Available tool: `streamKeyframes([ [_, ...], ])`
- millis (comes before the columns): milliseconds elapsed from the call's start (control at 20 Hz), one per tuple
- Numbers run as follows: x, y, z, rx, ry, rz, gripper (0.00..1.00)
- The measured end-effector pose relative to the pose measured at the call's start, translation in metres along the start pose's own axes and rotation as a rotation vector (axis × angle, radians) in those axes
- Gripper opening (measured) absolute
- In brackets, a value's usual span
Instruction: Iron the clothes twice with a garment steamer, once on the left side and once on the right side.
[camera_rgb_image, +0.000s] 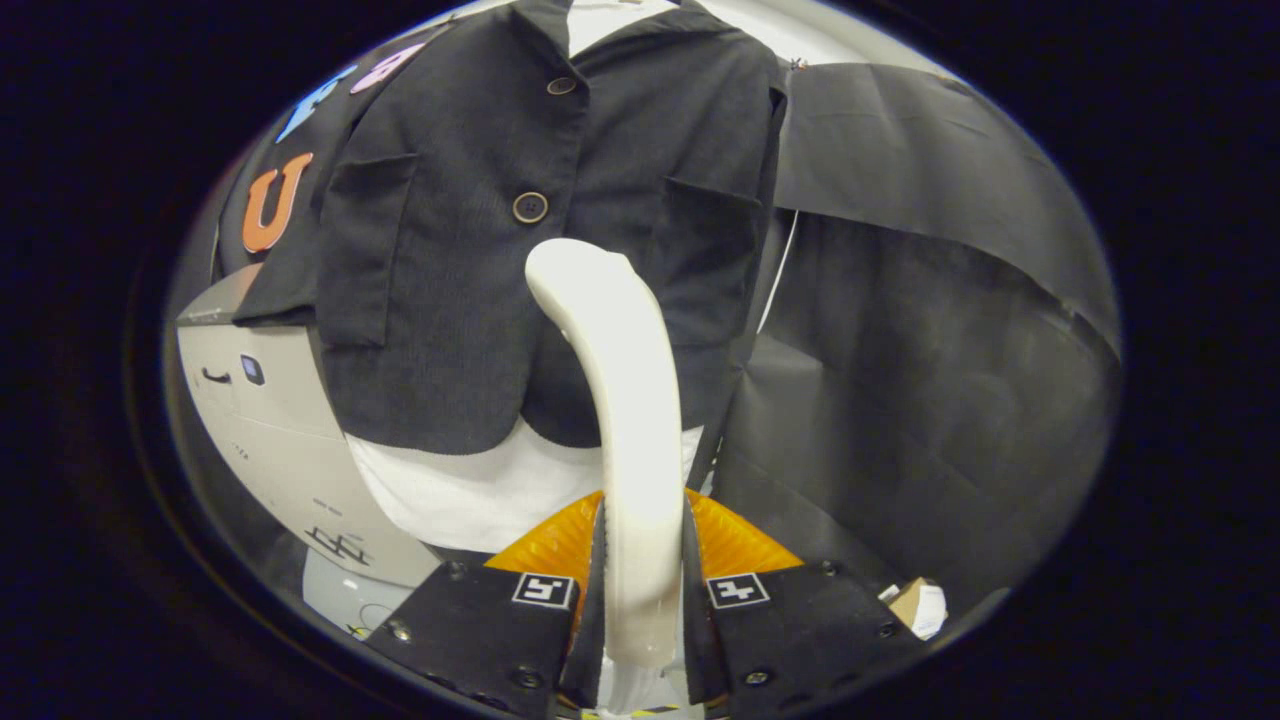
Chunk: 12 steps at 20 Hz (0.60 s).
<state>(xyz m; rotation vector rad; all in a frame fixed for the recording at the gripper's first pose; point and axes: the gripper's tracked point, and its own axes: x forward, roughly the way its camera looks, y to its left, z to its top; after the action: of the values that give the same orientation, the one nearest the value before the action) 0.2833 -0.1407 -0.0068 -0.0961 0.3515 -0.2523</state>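
Gripped between the 2 fingers of the claw (640, 610) was the pale, curved handle of the garment steamer (625, 420), both fingers pressing on its sides. Each finger carried 1 square black-and-white marker on its upper face. From that grip the steamer rose forward and bent over at its rounded head, which sat against the dark jacket (500, 270) just below the lower button (530, 207). Whether the head actually touched the cloth could not be told.

Just ahead of the fingers, behind the handle on both sides, lay a ribbed orange piece (735, 545). Off to the right of the right finger, a small tan-and-white object (918, 606) sat low down; what it was could not be made out.

Beyond the fingers the jacket hung upright and closed, with 2 buttons down its front and 1 patch pocket on each side. A white garment (450, 495) showed below its hem and again at its collar. The steamer head stood near the middle of the front, a little to the right of the button line.

Left of the jacket stood a pale grey appliance body (265, 420) with a small dark button on its face. Behind and to the right hung black cloth (930, 330), with a thin white cord (780, 275) running down beside the jacket's right edge.
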Motion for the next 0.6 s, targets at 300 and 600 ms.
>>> streamKeyframes([
  [300,0.0,-0.0032,-0.002,0.047,0.002,0.099,0.35],
  [600,-0.003,-0.0042,-0.0082,0.101,0.014,0.165,0.35],
])
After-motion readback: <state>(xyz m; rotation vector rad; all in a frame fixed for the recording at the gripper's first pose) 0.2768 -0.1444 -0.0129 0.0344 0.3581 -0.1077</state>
